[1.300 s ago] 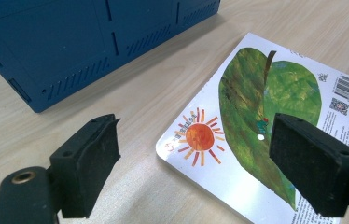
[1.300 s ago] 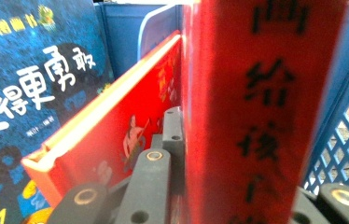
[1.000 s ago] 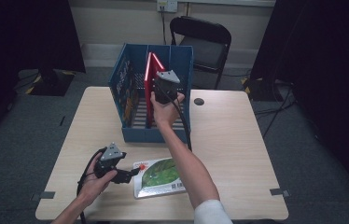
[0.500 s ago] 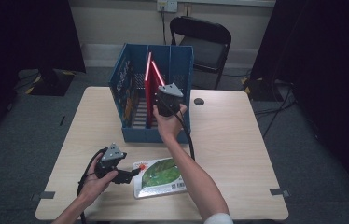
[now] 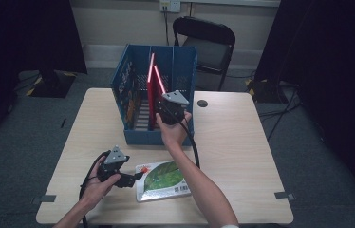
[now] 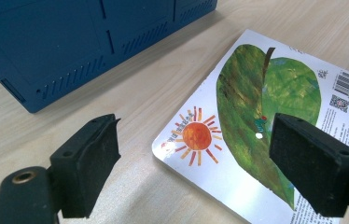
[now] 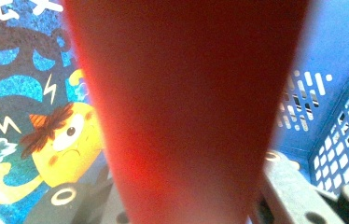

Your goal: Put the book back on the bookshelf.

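Observation:
A red book (image 5: 153, 85) stands on edge inside the blue crate (image 5: 140, 137) at the table's far middle. My right gripper (image 5: 165, 114) is at the book's near edge, its jaws hidden behind its body. In the right gripper view the red book (image 7: 182, 107) looms blurred straight ahead; the jaws have just been opening and the book is still between them. My left gripper (image 5: 135, 178) stands open low over the table. Between its pads lies the corner of a flat picture book (image 6: 266, 93) with a green leaf and a sun.
A blue illustrated book (image 7: 37, 116) leans against the crate's left wall. The crate's dark blue side (image 6: 70, 42) is just beyond the left gripper. A small black disc (image 5: 202, 103) lies right of the crate. A folding chair (image 5: 209, 42) stands behind the table.
My right hand has come nearer and lower with the red book, which now sits deeper and more upright in the crate. The left hand has stayed where it was.

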A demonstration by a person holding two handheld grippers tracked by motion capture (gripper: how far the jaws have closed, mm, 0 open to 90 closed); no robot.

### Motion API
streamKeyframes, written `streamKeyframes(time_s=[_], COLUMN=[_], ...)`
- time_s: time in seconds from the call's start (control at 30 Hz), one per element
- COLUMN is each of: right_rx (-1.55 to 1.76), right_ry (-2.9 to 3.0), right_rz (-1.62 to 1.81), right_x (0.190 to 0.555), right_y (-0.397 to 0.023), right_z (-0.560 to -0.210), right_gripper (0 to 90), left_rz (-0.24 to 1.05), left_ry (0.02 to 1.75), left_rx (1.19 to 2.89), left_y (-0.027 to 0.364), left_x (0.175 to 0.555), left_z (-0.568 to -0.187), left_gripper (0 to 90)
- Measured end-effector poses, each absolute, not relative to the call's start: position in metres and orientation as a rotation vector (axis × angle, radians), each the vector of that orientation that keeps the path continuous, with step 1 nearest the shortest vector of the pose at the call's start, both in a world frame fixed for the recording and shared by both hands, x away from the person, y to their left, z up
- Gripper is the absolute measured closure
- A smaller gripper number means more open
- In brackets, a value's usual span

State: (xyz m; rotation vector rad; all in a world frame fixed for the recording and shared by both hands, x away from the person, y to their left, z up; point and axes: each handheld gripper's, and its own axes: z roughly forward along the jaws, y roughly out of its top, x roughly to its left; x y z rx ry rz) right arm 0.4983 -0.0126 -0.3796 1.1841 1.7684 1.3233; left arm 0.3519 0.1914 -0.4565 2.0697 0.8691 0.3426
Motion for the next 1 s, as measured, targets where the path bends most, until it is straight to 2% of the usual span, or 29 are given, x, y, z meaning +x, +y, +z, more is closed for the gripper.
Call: streamKeyframes(time_s=[0.1,0.17,0.23,0.3,1.0], right_rx=[1.189,1.186,1.199,1.205,1.221], right_ry=[1.769,1.768,1.754,1.73,1.644], right_rz=[1.338,1.302,1.278,1.251,1.257], right_x=[0.497,0.497,0.498,0.498,0.527], right_y=[-0.011,-0.008,-0.009,-0.009,0.002], right_z=[-0.377,-0.375,-0.374,-0.374,-0.365], right_gripper=[65.5,68.0,76.8,80.1,80.7], left_rz=[0.341,0.34,0.341,0.341,0.344], left_ry=[0.869,0.871,0.871,0.868,0.861], left_rx=[2.071,2.069,2.071,2.076,2.074], left_y=[0.191,0.192,0.191,0.191,0.192], left_x=[0.352,0.352,0.352,0.351,0.352], left_z=[-0.456,-0.457,-0.456,-0.456,-0.457], left_gripper=[15.7,15.7,15.7,15.7,15.7])
